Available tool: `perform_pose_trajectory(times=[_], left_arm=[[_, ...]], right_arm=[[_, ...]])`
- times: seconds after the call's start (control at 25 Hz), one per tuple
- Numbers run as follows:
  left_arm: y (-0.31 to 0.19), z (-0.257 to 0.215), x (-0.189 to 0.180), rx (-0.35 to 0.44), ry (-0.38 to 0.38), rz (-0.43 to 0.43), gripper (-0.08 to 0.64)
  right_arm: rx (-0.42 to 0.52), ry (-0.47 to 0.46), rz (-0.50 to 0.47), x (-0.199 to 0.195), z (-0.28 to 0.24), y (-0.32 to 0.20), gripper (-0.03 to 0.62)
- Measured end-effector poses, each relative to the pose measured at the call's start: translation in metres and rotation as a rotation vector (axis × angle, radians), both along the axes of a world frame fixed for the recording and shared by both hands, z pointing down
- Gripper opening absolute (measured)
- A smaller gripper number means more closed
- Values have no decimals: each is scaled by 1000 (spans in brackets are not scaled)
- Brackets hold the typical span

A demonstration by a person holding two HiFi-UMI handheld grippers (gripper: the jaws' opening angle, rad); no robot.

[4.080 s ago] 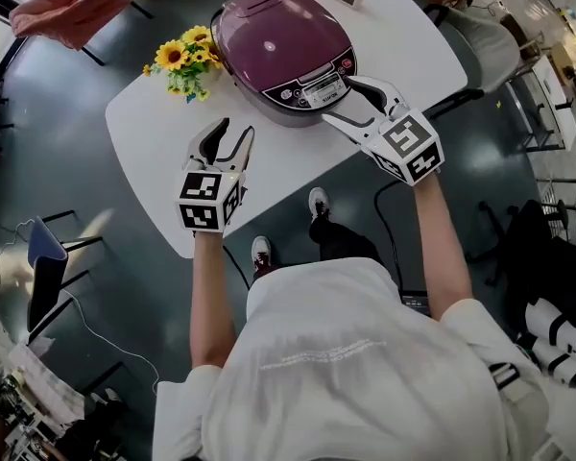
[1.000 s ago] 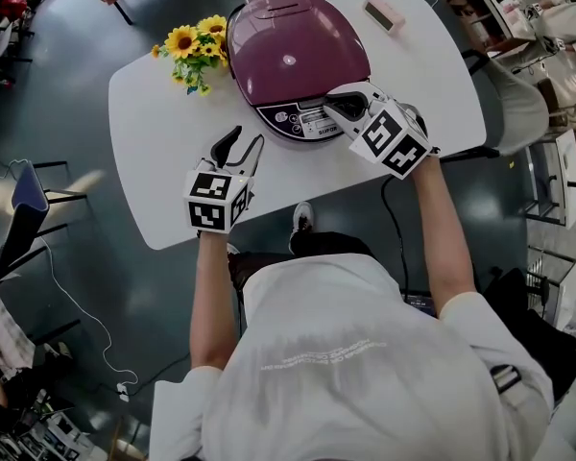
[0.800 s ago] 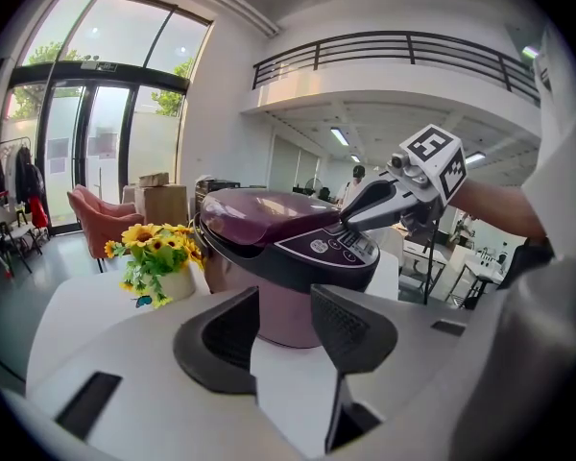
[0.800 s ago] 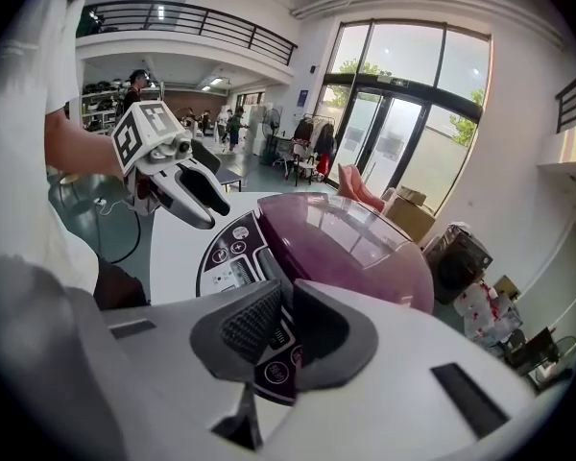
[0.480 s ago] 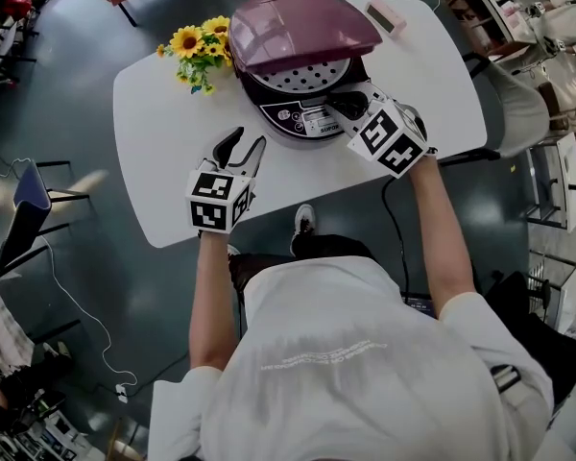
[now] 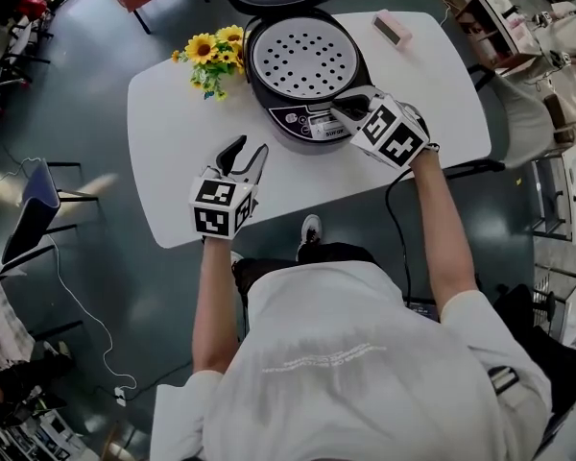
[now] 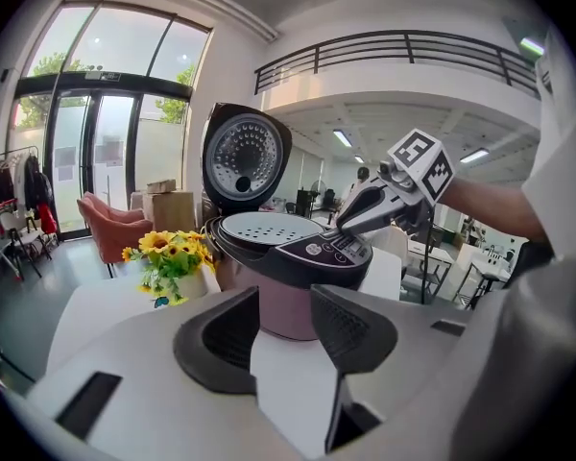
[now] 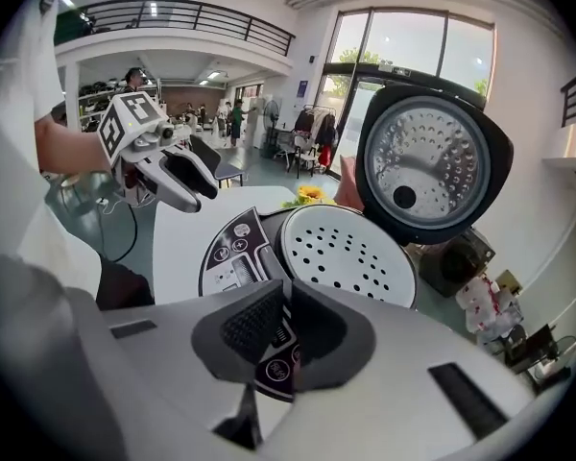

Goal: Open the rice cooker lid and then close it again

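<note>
White table (image 6: 173,123) in a glass-fronted hall bears the open rice cooker (image 6: 302,65); left gripper (image 6: 250,148) fingers spread, right gripper (image 6: 344,111) fingers together.

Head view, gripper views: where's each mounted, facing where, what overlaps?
Head view: on the person's head, steeply down at table, open rice cooker; shows torso, arms, left gripper, right gripper.
Left gripper view: on the left gripper, across the table at the cooker's front; own jaws apart.
Right gripper view: on the right gripper, down onto control panel, toward raised lid; own jaws closed.
Shared: all see the cooker; each gripper view sees the other gripper.
</note>
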State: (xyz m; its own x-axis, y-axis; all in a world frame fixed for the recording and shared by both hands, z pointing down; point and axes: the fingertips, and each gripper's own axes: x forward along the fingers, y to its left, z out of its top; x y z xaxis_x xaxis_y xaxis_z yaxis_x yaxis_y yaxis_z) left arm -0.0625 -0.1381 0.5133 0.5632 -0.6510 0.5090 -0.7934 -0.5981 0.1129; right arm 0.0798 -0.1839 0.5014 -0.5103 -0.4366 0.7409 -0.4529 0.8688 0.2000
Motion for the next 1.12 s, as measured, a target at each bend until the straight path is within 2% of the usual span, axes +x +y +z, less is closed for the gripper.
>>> perform_pose_trajectory(times=[0.28, 0.48, 0.6, 0.84, 0.96, 1.12], left_arm=[[-5, -11, -2, 33, -7, 2, 183], [-10, -26, -5, 65, -16, 3, 183], [-15, -37, -8, 93, -19, -3, 183], [-30, -71, -17, 204, -65, -27, 183], [-35, -97, -17, 262, -39, -39, 183], [-36, -124, -16, 319, -18, -39, 183]], right_arm=[[34, -152, 63, 3, -4, -8, 51], [-36, -340, 172, 10, -7, -11, 57], [-41, -410, 230, 14, -12, -13, 93], [79, -479, 287, 23, -48, -17, 143], [149, -524, 333, 33, -72, -18, 174], [225, -559, 362, 47, -100, -14, 176]])
